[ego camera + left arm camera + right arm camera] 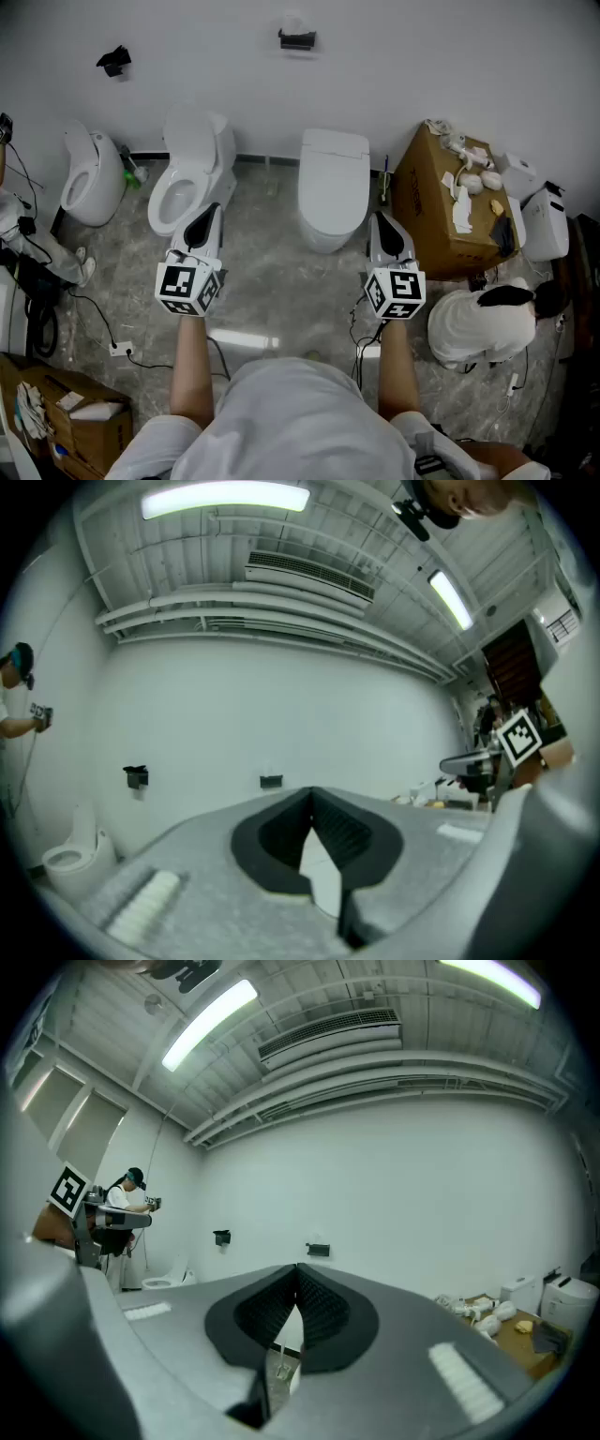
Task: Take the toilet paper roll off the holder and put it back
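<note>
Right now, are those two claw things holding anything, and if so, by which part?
Nothing is held. The left gripper and the right gripper each have their jaws closed together with nothing between them, pointing toward the far wall.

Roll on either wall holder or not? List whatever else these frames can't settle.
Centre wall holder, head view: too small to tell if a roll is on it; no clearer in either gripper view.
Other wall holder, further left: same, too small.
Items on the cardboard box, head view: small, white, unidentifiable.
Left gripper view: the left gripper hides the floor below with its own body.
Person at the left edge, head view: cut off by the frame.
</note>
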Demonstrator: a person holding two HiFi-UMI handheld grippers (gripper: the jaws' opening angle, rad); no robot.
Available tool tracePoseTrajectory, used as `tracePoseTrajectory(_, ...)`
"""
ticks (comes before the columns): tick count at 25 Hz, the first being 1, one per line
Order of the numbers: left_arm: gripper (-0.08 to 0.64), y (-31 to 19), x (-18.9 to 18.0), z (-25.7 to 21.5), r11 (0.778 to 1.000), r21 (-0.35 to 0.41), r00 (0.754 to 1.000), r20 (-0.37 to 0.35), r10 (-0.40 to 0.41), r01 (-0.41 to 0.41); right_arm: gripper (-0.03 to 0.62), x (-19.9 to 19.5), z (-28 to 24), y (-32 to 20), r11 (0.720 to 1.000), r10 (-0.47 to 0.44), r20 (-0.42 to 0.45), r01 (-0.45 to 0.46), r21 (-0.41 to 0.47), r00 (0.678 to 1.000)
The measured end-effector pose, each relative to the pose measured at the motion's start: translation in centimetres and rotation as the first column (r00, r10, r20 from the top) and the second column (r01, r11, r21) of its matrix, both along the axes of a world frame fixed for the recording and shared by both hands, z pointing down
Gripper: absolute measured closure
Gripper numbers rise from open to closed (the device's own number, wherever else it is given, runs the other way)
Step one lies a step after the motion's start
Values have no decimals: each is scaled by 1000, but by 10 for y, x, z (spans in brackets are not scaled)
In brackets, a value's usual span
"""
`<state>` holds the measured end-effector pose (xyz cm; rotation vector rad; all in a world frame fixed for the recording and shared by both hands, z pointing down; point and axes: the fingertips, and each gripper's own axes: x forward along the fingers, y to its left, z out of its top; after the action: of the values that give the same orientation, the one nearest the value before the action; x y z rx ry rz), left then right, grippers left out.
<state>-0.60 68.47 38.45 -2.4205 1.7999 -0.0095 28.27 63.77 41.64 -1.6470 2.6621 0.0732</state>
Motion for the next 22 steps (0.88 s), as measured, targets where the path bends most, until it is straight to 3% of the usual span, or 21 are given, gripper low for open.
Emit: tracePoseTrajectory(22,560,8,-21,1,1000,-16,1000,2,-2,2,591,-22,-4,4,1000,2,12,-2,9,1000)
